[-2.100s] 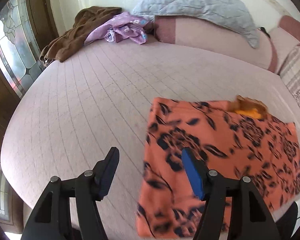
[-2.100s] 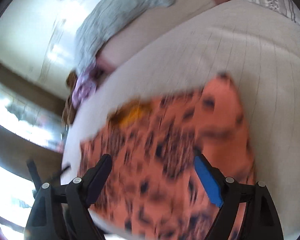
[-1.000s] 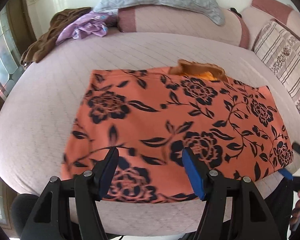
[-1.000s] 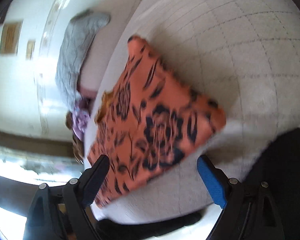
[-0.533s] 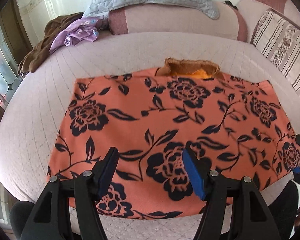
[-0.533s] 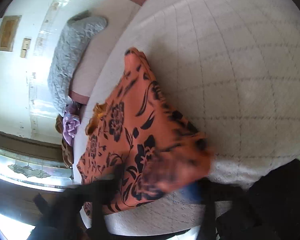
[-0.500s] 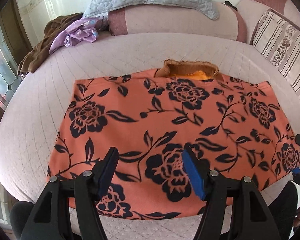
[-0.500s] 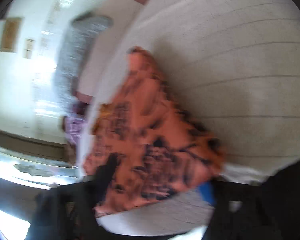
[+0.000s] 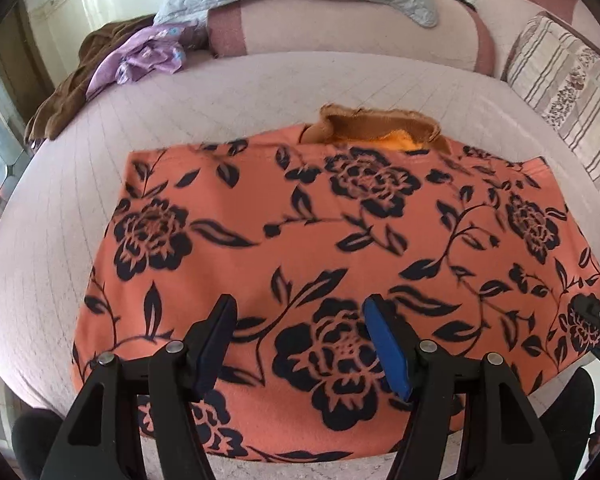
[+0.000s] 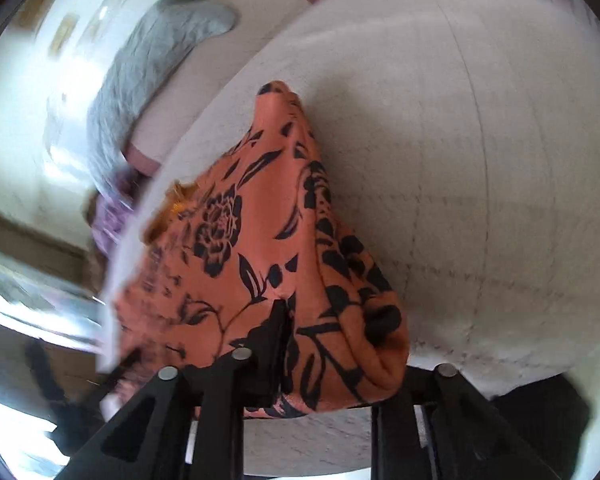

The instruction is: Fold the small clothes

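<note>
The orange floral garment [image 9: 324,240] lies flat along the bed's [image 9: 60,208] near edge, long axis crosswise; the right gripper [image 10: 300,344] has just closed on its right near corner, the left gripper [image 9: 300,344] hovers wide above mid-hem.

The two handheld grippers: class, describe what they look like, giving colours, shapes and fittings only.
The left gripper has black angular finger arms with triangular cut-outs and round silver pivot pins; one pad is bright blue, the other looks dark. The right gripper has the same black arms and silver pins; fabric hides its pads.
</note>
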`<act>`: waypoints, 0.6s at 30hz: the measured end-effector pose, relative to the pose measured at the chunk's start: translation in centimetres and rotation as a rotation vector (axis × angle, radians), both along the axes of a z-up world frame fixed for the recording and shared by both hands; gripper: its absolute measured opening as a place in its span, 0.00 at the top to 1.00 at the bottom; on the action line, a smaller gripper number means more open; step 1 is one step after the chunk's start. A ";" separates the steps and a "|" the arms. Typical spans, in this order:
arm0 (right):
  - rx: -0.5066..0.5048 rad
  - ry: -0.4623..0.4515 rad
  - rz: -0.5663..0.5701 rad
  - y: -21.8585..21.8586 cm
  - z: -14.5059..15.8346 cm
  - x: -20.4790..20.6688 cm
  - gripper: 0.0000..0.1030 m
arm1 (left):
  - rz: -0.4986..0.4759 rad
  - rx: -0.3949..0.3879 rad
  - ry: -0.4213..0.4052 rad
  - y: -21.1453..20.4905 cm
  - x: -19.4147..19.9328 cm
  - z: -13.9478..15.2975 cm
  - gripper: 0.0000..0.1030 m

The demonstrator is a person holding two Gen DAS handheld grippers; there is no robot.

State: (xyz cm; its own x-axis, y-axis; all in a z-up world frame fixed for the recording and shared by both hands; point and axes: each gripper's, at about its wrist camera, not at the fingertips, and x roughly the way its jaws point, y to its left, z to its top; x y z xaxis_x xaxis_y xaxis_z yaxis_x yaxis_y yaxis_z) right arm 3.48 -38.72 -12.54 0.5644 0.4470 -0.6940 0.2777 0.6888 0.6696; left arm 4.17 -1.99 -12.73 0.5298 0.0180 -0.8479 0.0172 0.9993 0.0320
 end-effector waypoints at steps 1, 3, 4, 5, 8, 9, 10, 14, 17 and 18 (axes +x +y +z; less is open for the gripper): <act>0.040 -0.003 -0.010 -0.6 0.1 -0.2 0.63 | -0.001 0.000 -0.008 -0.1 0.2 0.1 0.35; 0.045 -0.026 -0.016 -1.4 0.9 -0.7 0.19 | -0.005 0.002 0.012 -0.2 0.8 -0.7 0.34; 0.041 -0.046 -0.038 -1.9 1.6 -1.2 0.18 | -0.003 0.006 0.027 -0.2 1.0 -1.2 0.33; 0.030 -0.060 -0.060 -2.5 2.2 -1.5 0.18 | 0.003 -0.002 0.035 -0.1 1.1 -1.9 0.31; 0.021 -0.080 -0.052 -3.7 3.4 -0.9 0.18 | 0.010 0.002 0.001 -0.1 0.8 -2.1 0.30; 0.009 -0.086 -0.046 -3.9 3.8 -0.1 0.18 | 0.007 0.003 0.000 -0.1 0.8 -2.1 0.30; -0.006 -0.085 -0.027 -4.0 4.0 0.9 0.18 | 0.005 -0.001 0.001 -0.1 0.9 -2.1 0.30; -0.031 -0.088 0.078 -3.6 4.3 6.6 0.18 | -0.003 -0.007 0.007 0.2 1.3 -2.1 0.29; -0.083 -0.034 0.169 -2.2 2.9 11.5 0.23 | -0.001 -0.002 0.005 0.1 1.2 -2.1 0.29; -0.110 -0.004 0.236 -1.1 2.2 13.1 0.66 | -0.003 -0.002 0.005 0.2 1.4 -2.2 0.29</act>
